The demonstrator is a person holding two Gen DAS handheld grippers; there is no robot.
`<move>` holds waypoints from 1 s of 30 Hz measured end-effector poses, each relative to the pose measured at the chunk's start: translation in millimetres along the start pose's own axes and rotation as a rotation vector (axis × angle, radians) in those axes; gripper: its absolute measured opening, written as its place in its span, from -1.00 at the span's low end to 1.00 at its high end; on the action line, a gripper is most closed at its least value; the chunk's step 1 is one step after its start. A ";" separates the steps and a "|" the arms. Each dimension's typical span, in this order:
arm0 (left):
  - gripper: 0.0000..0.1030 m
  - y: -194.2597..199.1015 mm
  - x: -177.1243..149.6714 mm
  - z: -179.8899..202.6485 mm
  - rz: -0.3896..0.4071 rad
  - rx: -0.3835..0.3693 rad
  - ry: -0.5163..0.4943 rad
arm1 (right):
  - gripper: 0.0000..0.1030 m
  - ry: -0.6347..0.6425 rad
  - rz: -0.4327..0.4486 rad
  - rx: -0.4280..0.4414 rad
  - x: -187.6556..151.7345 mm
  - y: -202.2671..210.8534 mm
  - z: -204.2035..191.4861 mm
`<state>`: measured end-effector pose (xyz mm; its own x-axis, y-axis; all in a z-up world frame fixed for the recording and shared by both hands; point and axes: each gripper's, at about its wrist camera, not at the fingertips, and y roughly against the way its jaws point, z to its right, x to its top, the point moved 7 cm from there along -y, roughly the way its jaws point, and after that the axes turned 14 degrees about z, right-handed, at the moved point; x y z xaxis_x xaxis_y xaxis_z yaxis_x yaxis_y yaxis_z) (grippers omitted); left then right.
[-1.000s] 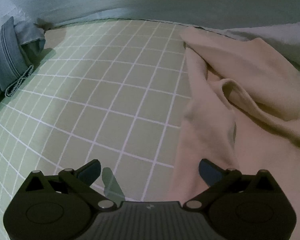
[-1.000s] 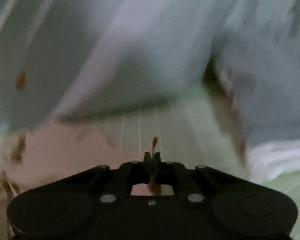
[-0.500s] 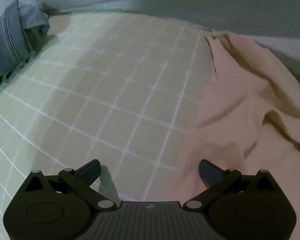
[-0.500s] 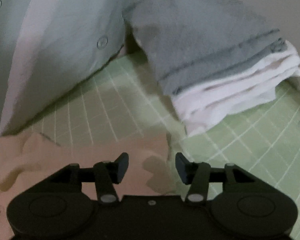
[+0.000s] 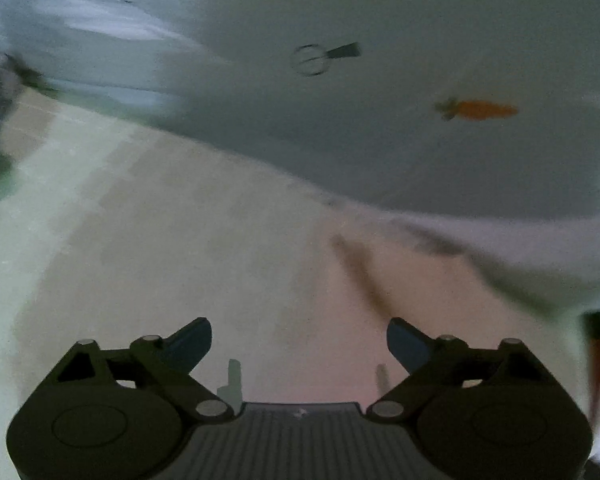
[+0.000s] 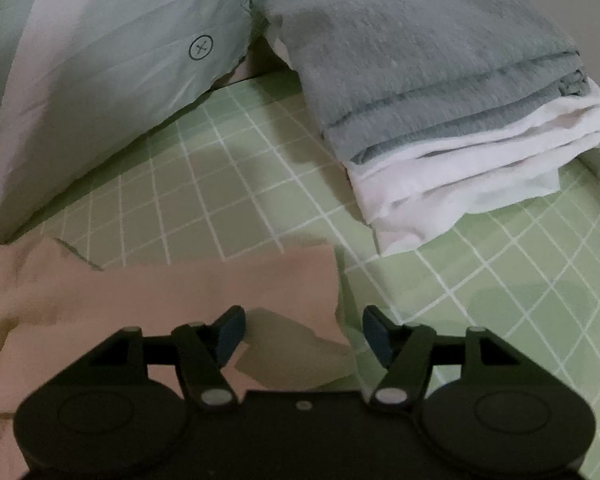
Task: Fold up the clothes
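A pale pink garment (image 6: pixel 172 292) lies spread on the green checked sheet (image 6: pixel 236 200), its right corner just below my right gripper (image 6: pixel 304 324). That gripper's jaws are opening; the cloth lies under the gap and the pads do not touch it. The left wrist view is blurred by motion. There my left gripper (image 5: pixel 298 332) hangs wide over the pink garment (image 5: pixel 400 320), its jaws closing a little with nothing pressed between them.
A folded stack of grey and white clothes (image 6: pixel 440 112) sits at the back right of the sheet. A pale green pillow (image 6: pixel 100 80) leans at the back left; its carrot print (image 5: pixel 480 110) shows in the left wrist view.
My right gripper went from shut to open and let the pink cloth drop flat. The left wrist view swung up towards the pillow, off the grey garment, and its jaws narrowed slightly.
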<state>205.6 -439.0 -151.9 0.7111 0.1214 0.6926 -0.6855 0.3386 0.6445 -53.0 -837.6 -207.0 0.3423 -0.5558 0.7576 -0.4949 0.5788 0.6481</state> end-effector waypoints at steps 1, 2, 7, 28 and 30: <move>0.69 -8.0 5.4 6.7 -0.006 -0.029 0.026 | 0.29 0.000 0.000 -0.003 1.0 -0.5 -0.7; 0.64 -15.9 10.7 13.3 -0.013 -0.056 0.052 | 0.29 0.000 0.000 -0.005 2.1 -1.1 -1.4; 0.14 -55.1 10.1 33.4 -0.115 -0.096 0.100 | 0.29 -0.022 -0.011 -0.017 6.4 -2.8 -3.5; 0.51 -61.3 38.8 48.9 0.031 0.068 -0.151 | 0.31 0.015 0.003 0.036 8.2 3.7 -15.7; 0.60 -51.0 32.9 43.2 0.044 0.064 -0.155 | 0.38 0.004 0.013 0.055 10.5 2.2 -19.3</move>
<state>257.2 -492.7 -148.0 0.6513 -0.0122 0.7587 -0.7273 0.2752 0.6288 -35.1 -830.6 -196.2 0.3384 -0.5459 0.7665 -0.5424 0.5524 0.6329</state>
